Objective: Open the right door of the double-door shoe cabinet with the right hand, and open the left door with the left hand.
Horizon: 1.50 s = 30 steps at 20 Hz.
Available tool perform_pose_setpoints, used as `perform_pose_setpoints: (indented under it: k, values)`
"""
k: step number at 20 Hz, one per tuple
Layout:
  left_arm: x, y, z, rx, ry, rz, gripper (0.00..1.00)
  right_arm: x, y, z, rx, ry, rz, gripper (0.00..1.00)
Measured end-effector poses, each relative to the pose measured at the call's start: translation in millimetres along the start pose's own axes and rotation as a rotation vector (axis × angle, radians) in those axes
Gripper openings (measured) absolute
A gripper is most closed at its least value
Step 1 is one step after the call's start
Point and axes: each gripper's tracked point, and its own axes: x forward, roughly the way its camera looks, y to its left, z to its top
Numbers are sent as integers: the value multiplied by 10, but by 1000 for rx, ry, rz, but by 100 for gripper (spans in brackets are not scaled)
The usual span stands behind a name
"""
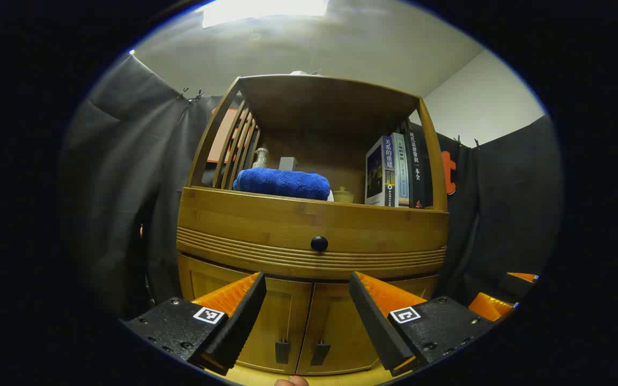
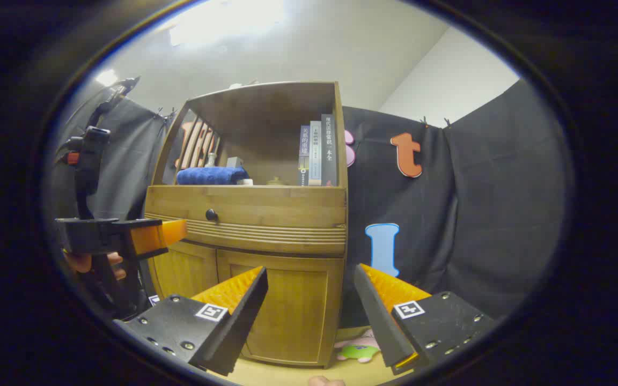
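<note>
Two rigid wooden doors [image 1: 282, 321] are sitting closed low on the shoe cabinet [image 1: 309, 236], swinging best from small dark handles [image 1: 282, 351]; left gripper [image 1: 307, 305] and right gripper [image 2: 311, 305] are hovering wide, empty.

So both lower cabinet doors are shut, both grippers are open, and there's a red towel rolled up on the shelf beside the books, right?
Nearly. The towel is blue, not red, as the left gripper view shows. The rest holds: both lower doors, left door and right door, are shut, the left gripper and right gripper are open, and the books stand on the same shelf.
</note>
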Motion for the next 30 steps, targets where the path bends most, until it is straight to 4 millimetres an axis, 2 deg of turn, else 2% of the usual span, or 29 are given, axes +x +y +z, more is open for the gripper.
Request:
perform_pose_setpoints:
  k: [1,9,12,15,16,21,30]
  values:
    - [3,13,-8,-1,3,-3,94,1,15,7,0,-2,-2,97]
    - [34,103,-43,10,11,-13,96,29,131,-55,3,19,-7,97]
    - [35,179,-66,12,18,-7,96,30,172,-88,1,30,-8,97]
    - [44,258,-81,13,24,0,93,57,245,-117,7,38,-3,97]
    - [45,293,-88,13,26,3,96,68,271,-130,8,41,-2,97]
    - [67,415,-111,24,31,10,96,120,408,-195,12,53,4,97]
    - [79,863,-86,50,35,35,96,323,797,-473,41,81,19,97]
